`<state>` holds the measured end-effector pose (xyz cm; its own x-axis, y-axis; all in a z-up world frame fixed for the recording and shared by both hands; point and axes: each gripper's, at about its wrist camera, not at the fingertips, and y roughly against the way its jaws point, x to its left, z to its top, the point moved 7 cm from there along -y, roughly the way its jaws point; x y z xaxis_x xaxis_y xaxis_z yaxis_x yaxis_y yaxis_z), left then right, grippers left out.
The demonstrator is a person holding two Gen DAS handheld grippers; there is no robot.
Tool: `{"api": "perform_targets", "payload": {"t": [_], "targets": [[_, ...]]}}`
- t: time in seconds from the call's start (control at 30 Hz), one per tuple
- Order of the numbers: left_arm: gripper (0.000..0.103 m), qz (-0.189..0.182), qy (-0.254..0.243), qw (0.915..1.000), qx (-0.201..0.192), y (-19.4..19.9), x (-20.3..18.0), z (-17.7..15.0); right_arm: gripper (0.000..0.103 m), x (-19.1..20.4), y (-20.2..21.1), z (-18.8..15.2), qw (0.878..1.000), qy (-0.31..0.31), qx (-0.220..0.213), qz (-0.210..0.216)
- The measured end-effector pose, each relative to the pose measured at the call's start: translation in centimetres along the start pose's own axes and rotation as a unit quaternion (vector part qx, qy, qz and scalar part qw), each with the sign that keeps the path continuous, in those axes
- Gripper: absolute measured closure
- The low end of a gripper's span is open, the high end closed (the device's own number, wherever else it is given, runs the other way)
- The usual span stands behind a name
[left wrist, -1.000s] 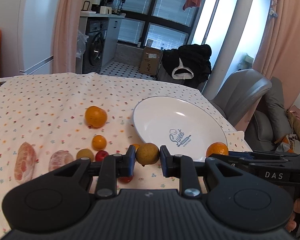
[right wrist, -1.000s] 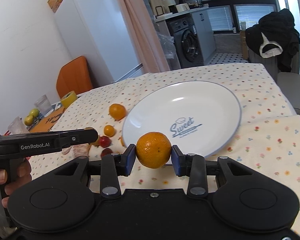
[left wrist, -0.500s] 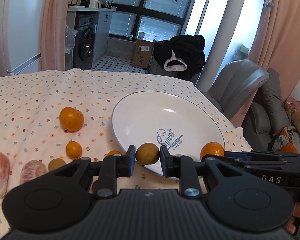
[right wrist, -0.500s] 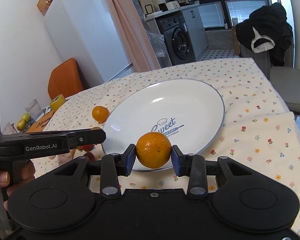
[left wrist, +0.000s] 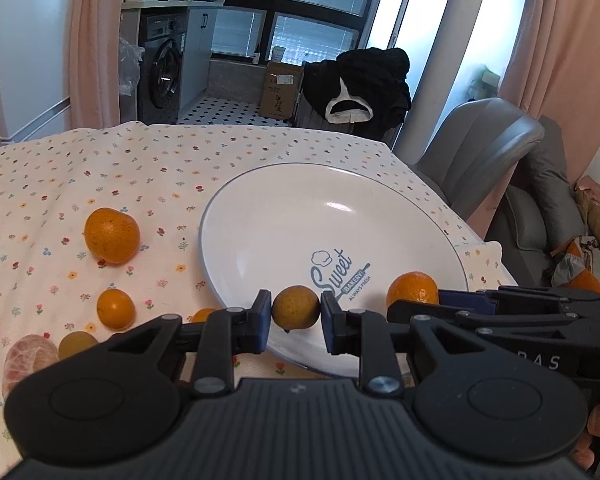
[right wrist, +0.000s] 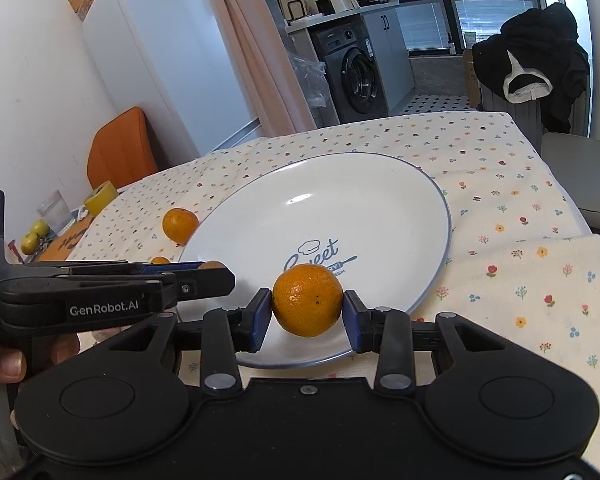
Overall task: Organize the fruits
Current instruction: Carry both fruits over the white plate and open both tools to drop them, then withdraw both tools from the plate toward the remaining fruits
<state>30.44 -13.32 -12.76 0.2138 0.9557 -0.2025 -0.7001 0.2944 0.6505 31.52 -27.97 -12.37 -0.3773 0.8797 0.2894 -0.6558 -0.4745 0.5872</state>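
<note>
My left gripper (left wrist: 296, 314) is shut on a small brownish-yellow fruit (left wrist: 295, 307), held over the near rim of the white plate (left wrist: 284, 216). My right gripper (right wrist: 306, 316) is shut on an orange mandarin (right wrist: 307, 299), also above the plate's near edge (right wrist: 420, 200). The mandarin (left wrist: 412, 289) shows in the left wrist view too, at the right gripper's tips. Left of the plate on the flowered cloth lie a large orange (left wrist: 111, 235), a small orange (left wrist: 115, 308) and a yellow-green fruit (left wrist: 77, 344).
Peeled pink citrus pieces (left wrist: 28, 362) lie at the cloth's near left. A glass (right wrist: 56, 212), yellow tape roll (right wrist: 100, 202) and small green fruits (right wrist: 34, 236) stand at the far left. A grey chair (left wrist: 476, 152) is beyond the table's right edge. A hand (right wrist: 4, 360) holds the left gripper.
Both grippers have moved forward over the plate's near rim with their fruits still held. The loose fruits on the cloth have slid to the left of the left wrist view.
</note>
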Motion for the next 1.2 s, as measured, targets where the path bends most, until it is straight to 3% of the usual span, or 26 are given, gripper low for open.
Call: {"api": "perform_targets", "payload": {"t": [0.5,0.7,0.77,0.87,1.03,1.2], "targets": [[0.074,0.022,0.011,0.9996,-0.015,3.3,0.7,0.5,0.063,0.5,1.8,0.5,1.0,0.0,-0.02,-0.002],[0.066,0.031,0.017,0.9991,-0.025,5.1,1.2,0.5,0.062,1.5,2.7,0.6,1.0,0.004,-0.027,0.002],[0.057,0.034,0.017,0.9988,-0.032,5.9,1.3,0.6,0.061,1.9,3.0,0.7,1.0,0.006,-0.03,0.005],[0.048,0.04,0.018,0.998,-0.044,7.1,1.5,0.6,0.056,2.4,3.5,0.8,0.999,0.009,-0.036,0.01],[0.044,0.051,0.024,0.9969,-0.056,8.6,2.1,0.4,0.05,3.3,3.7,0.7,0.999,0.015,-0.038,0.016],[0.033,0.065,0.033,0.995,-0.068,9.9,3.2,0.2,0.031,4.5,3.8,0.6,0.998,0.024,-0.045,0.021]]}}
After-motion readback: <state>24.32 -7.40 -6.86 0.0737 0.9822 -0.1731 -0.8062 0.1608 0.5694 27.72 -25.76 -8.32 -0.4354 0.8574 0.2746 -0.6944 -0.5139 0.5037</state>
